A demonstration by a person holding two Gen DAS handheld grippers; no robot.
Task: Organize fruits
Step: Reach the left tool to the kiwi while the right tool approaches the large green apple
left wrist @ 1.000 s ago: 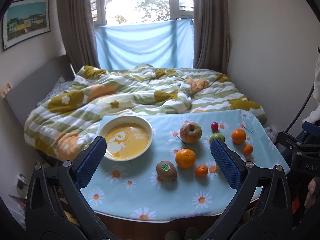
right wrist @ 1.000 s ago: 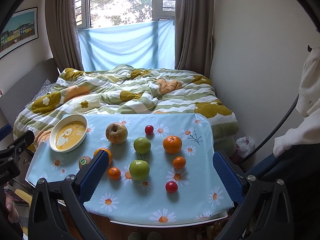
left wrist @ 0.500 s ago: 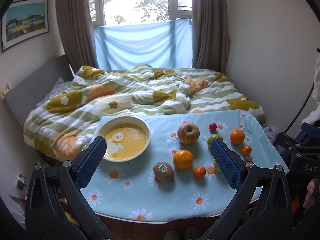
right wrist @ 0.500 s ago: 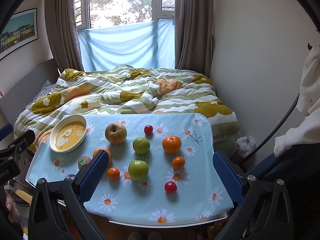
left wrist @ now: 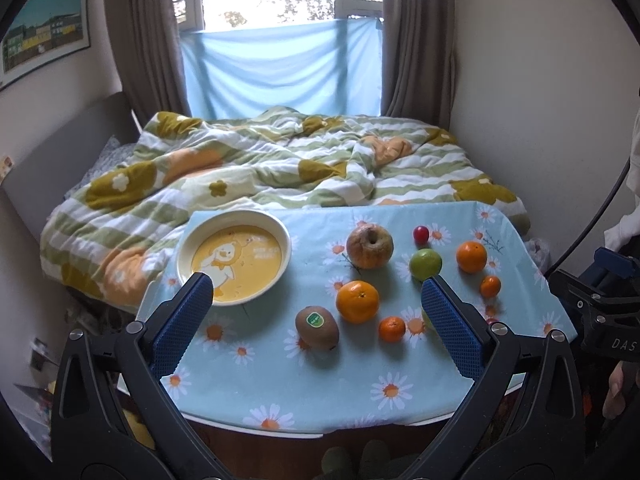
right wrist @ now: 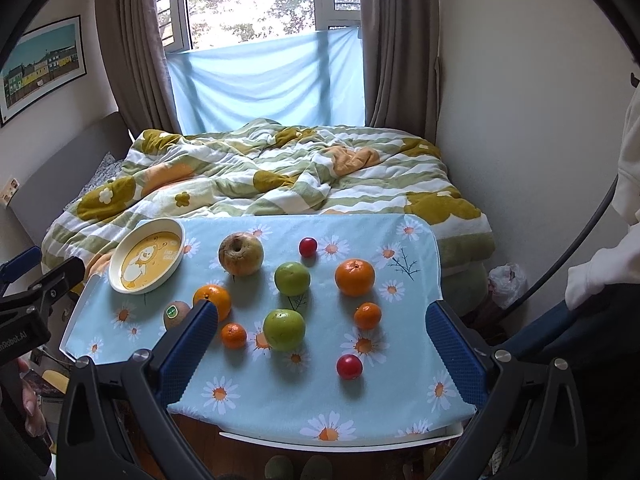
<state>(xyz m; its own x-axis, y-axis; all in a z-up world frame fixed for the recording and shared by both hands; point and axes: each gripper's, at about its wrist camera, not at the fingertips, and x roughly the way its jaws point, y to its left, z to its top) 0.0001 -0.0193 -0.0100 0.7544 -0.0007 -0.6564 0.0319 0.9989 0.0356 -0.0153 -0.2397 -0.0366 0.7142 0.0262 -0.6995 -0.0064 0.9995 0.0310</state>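
Observation:
A yellow duck-print plate [left wrist: 234, 256] [right wrist: 147, 255] sits empty at the table's far left. Loose on the daisy cloth lie a kiwi [left wrist: 317, 327], a brown apple [left wrist: 369, 246] [right wrist: 241, 254], oranges [left wrist: 357, 301] [right wrist: 355, 277], small tangerines [left wrist: 392, 329] [right wrist: 367, 315], green apples [right wrist: 284, 329] [right wrist: 292, 278] and small red fruits [right wrist: 349, 366] [right wrist: 308, 247]. My left gripper [left wrist: 316, 300] is open and empty, held above the table's near left edge. My right gripper [right wrist: 322, 328] is open and empty over the near right edge.
The small table [right wrist: 328, 438] with the blue daisy cloth stands at the foot of a bed with a green and yellow quilt [left wrist: 280, 168]. Walls close in on both sides. The other gripper shows at each view's edge [left wrist: 600, 304] [right wrist: 28, 304].
Both grippers have moved slightly closer to the table; the fruits and plate look a little larger. No fruit has moved.

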